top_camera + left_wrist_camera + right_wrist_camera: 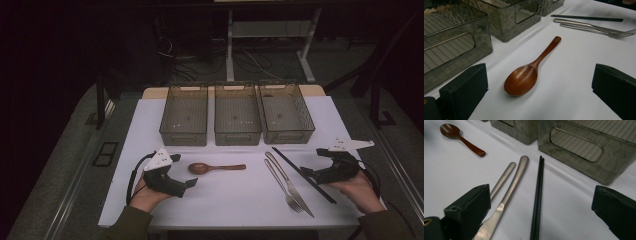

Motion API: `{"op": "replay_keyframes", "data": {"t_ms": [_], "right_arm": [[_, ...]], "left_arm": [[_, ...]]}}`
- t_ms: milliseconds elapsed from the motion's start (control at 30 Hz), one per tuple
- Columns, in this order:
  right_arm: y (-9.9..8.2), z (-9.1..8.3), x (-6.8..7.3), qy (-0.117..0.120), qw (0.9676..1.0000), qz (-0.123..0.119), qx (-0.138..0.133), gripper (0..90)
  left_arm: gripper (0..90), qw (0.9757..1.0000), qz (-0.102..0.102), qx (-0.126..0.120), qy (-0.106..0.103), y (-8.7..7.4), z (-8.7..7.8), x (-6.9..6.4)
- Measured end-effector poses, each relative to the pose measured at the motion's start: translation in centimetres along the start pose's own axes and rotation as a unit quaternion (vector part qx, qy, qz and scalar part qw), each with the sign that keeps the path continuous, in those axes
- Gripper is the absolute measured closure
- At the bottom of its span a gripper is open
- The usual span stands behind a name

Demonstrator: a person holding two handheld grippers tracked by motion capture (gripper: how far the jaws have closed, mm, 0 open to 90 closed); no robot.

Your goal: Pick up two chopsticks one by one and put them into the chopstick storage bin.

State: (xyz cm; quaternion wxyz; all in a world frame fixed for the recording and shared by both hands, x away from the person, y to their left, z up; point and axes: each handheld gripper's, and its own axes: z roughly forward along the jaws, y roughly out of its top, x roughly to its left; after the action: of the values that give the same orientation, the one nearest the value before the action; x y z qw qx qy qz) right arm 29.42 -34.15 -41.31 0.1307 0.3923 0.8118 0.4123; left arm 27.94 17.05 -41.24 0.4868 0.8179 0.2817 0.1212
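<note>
Spoon (527, 71) lies flat on the bench just ahead of the wide-open, empty left claw (186, 183), bowl nearest, so closing on that rounded bowl could squirt it sideways, while the right claw (311, 174) gapes empty over the chopsticks (537, 195)

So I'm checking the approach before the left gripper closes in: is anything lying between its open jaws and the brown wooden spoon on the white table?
Nothing visible does. The left gripper stands open, with bare white table between it and the brown wooden spoon. The smoky plastic bins sit off to one side.
</note>
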Motion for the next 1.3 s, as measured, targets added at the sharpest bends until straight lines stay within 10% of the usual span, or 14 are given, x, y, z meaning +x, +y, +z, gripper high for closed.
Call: {"op": "replay_keyframes", "data": {"t_ms": [1300], "right_arm": [[-2.0, 0.1, -0.2, 0.008, 0.9927, 0.007, 0.120, 75.4]], "left_arm": [[0.0, 1.0000, 0.002, -0.009, 0.001, -0.1, -0.1, -0.1]]}}
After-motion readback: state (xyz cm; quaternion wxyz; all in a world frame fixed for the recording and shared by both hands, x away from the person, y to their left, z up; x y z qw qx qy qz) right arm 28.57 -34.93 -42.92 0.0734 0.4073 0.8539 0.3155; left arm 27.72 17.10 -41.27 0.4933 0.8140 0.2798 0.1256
